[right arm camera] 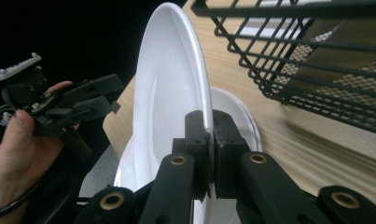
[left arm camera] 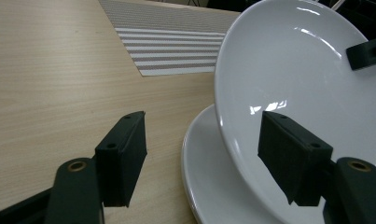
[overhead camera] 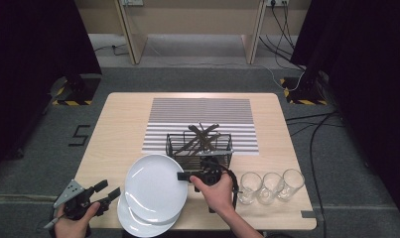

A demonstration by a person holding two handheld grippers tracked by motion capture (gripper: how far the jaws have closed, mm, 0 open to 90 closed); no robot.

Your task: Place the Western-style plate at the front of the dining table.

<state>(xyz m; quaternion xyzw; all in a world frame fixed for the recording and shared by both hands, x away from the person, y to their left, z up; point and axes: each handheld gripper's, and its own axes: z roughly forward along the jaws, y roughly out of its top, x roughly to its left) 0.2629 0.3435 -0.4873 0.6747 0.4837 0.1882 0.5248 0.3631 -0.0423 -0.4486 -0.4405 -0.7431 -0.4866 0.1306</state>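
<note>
Plate (overhead camera: 155, 186), upper of two: rim pinched in right claw (overhead camera: 183, 176), lifted tilted at lower centre; rack (overhead camera: 200, 144) placement pending; left claw (overhead camera: 108, 191) open, empty.

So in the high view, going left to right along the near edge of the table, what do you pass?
Left gripper → raised white plate → right gripper pinching its rim → three empty glasses.

Glossy white ceramic plate (right arm camera: 169, 93) pinched in the right gripper's (right arm camera: 209, 140) matt black plastic jaws. Beside it, a black wire metal basket (right arm camera: 311, 70) on a pale, smooth wood-grain table (left arm camera: 50, 74).
</note>
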